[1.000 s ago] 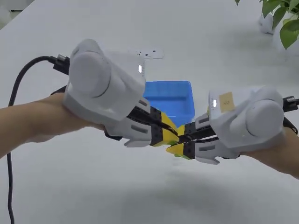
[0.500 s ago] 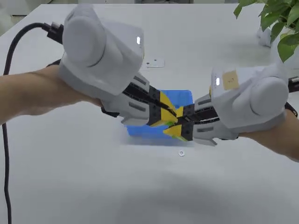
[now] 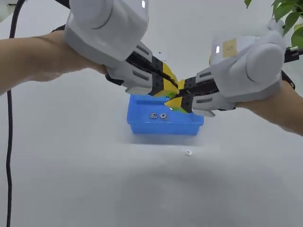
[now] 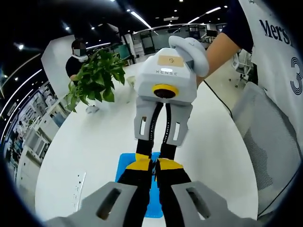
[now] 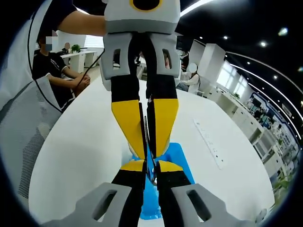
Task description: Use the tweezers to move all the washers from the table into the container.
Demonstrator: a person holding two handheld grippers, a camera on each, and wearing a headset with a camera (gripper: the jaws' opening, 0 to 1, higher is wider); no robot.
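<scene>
Blue container (image 3: 161, 128), two washers (image 3: 153, 115) inside.

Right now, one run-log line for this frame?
left claw shut; right claw shut on tweezers; claws tip to tip over blue container; two washers inside; one washer on table

White tabletop (image 3: 71, 179), black cable (image 3: 8, 142) hanging at the left, leafy green plant (image 4: 94, 78) in a white pot (image 4: 92, 109) at the far right corner, flat white socket strip (image 5: 208, 142) on the table, grey mesh chair back (image 4: 265, 156) — office behind, seated person (image 5: 57, 66), ceiling strip lights (image 4: 139, 19).
</scene>
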